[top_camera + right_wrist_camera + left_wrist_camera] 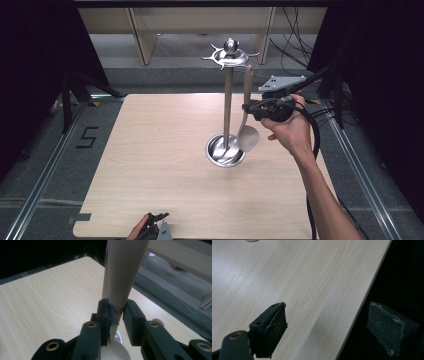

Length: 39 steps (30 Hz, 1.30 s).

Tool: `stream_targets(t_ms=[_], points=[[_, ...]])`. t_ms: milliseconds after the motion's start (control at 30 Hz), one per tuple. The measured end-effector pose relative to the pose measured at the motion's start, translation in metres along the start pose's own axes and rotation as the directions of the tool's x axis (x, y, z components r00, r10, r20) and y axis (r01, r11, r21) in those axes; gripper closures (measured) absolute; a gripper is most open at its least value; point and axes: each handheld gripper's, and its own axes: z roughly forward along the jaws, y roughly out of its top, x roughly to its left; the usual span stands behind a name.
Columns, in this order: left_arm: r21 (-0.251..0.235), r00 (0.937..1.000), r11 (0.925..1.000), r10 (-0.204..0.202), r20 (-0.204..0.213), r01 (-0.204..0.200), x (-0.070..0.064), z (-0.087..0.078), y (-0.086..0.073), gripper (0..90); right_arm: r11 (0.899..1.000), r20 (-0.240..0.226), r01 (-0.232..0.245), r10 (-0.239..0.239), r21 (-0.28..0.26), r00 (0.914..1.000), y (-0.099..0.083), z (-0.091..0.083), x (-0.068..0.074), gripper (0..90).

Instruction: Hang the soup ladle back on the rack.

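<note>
A steel utensil stand (228, 95) rises from a round dish base (225, 150) at the middle of the table, topped by a ring of hooks (230, 56). My right gripper (248, 107) is shut on the handle of a beige spoon (247, 112), held upright just right of the pole with its bowl down near the base. In the right gripper view the jaws clamp the wide handle (121, 277) and the pale bowl (115, 351) sits below them. My left gripper (159, 222) rests at the table's near edge, jaws wide apart (325, 330) with nothing between them.
The light wooden table (165, 165) lies open around the stand. Its edge (367, 295) runs beside the left gripper, with dark floor beyond. Cables and wooden frame legs (142, 37) stand behind the table.
</note>
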Motion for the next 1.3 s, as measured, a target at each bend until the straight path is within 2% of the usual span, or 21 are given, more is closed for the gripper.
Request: stream_targets(t_ms=[67, 100, 133, 167, 333, 567, 600, 633, 700, 767, 800, 833, 933, 1000, 1033, 1067, 1100, 1133, 1167, 1200, 1300], points=[[0.000, 1.0000, 1.0000, 0.000, 0.001, 0.000, 0.000, 0.000, 0.000, 14.9, 1.000, -0.001, 0.015, -0.015, -0.005, 0.9999, -0.001, 0.000, 0.000, 71.2], [0.002, 1.0000, 1.0000, 0.001, 0.001, -0.001, 0.000, 0.000, 0.000, 14.9, 1.000, 0.003, 0.002, -0.002, -0.011, 1.0000, -0.002, -0.001, 0.001, 71.0], [0.001, 1.0000, 1.0000, 0.001, 0.001, -0.001, 0.000, 0.000, 0.000, 14.9, 1.000, 0.011, 0.025, -0.025, -0.013, 0.9996, -0.003, -0.001, 0.002, 71.1], [0.001, 1.0000, 1.0000, 0.001, 0.001, -0.001, 0.000, 0.000, 0.000, 14.9, 1.000, 0.016, 0.008, -0.007, -0.025, 0.9998, -0.003, -0.001, 0.003, 71.0], [-0.001, 1.0000, 1.0000, -0.002, 0.000, 0.002, 0.000, 0.000, 0.000, 14.9, 0.999, 0.007, 0.005, -0.005, -0.045, 1.0000, -0.007, -0.005, 0.005, 63.5], [0.001, 1.0000, 1.0000, 0.000, -0.002, 0.000, 0.000, 0.000, 0.000, 14.9, 0.997, 0.006, 0.030, -0.030, -0.073, 0.9995, -0.015, -0.013, 0.009, 58.4], [0.002, 1.0000, 1.0000, -0.001, -0.001, 0.001, 0.000, 0.000, 0.000, 14.9, 0.997, 0.004, 0.011, -0.010, -0.080, 0.9999, -0.017, -0.014, 0.012, 56.7], [0.002, 1.0000, 1.0000, -0.001, 0.001, 0.001, 0.000, 0.000, 0.000, 14.9, 0.996, 0.000, 0.036, -0.036, -0.083, 0.9994, -0.019, -0.016, 0.014, 55.0], [0.003, 1.0000, 1.0000, -0.001, 0.001, 0.001, 0.000, 0.000, 0.000, 14.9, 0.995, 0.016, 0.036, -0.035, -0.097, 0.9993, -0.019, -0.017, 0.015, 54.6], [0.001, 1.0000, 1.0000, -0.002, 0.001, 0.002, 0.000, 0.000, 0.000, 14.9, 0.995, -0.004, 0.033, -0.034, -0.092, 0.9994, -0.022, -0.019, 0.016, 53.3], [0.001, 1.0000, 1.0000, -0.002, 0.001, 0.002, 0.000, 0.000, 0.000, 14.9, 0.995, -0.001, 0.015, -0.016, -0.095, 0.9999, -0.023, -0.020, 0.017, 52.0], [0.002, 1.0000, 1.0000, -0.001, -0.001, 0.001, 0.000, 0.000, 0.000, 14.9, 0.994, 0.006, 0.039, -0.039, -0.102, 0.9992, -0.024, -0.020, 0.015, 51.3], [0.002, 1.0000, 1.0000, -0.001, -0.001, 0.001, 0.000, 0.000, 0.000, 14.9, 0.992, 0.007, 0.021, -0.020, -0.127, 0.9998, -0.031, -0.023, 0.018, 49.4], [0.003, 1.0000, 1.0000, -0.001, 0.000, 0.001, 0.000, 0.000, 0.000, 14.9, 0.993, -0.002, 0.027, -0.027, -0.119, 0.9996, -0.033, -0.025, 0.017, 49.0], [0.000, 0.9999, 1.0000, 0.001, -0.015, -0.001, -0.001, 0.001, 0.000, 14.9, 0.992, 0.002, 0.009, -0.009, -0.124, 1.0000, -0.038, -0.027, 0.018, 47.9], [0.000, 0.9999, 1.0000, -0.001, -0.015, 0.001, -0.001, 0.001, 0.000, 14.9, 0.990, 0.003, 0.016, -0.015, -0.138, 0.9999, -0.040, -0.027, 0.017, 47.5], [0.000, 0.9999, 1.0000, -0.001, -0.015, 0.001, -0.001, 0.001, 0.000, 14.9, 0.992, -0.012, -0.004, 0.002, -0.126, 0.9999, -0.043, -0.028, 0.017, 47.5], [0.000, 1.0000, 1.0000, -0.006, -0.001, 0.006, 0.000, 0.001, 0.000, 14.9, 0.989, 0.009, 0.013, -0.012, -0.147, 0.9999, -0.045, -0.028, 0.016, 47.5], [0.000, 1.0000, 1.0000, -0.006, -0.001, 0.006, 0.000, 0.001, 0.000, 14.9, 0.991, -0.003, 0.003, -0.004, -0.132, 1.0000, -0.048, -0.028, 0.016, 47.5], [0.002, 1.0000, 1.0000, -0.002, -0.002, 0.002, 0.000, 0.001, 0.000, 14.9, 0.989, 0.009, 0.000, 0.001, -0.146, 1.0000, -0.051, -0.027, 0.015, 47.4], [-0.001, 0.9999, 1.0000, -0.003, -0.010, 0.003, -0.001, 0.001, 0.000, 14.9, 0.990, -0.015, -0.014, 0.012, -0.138, 0.9998, -0.058, -0.027, 0.015, 46.2]])
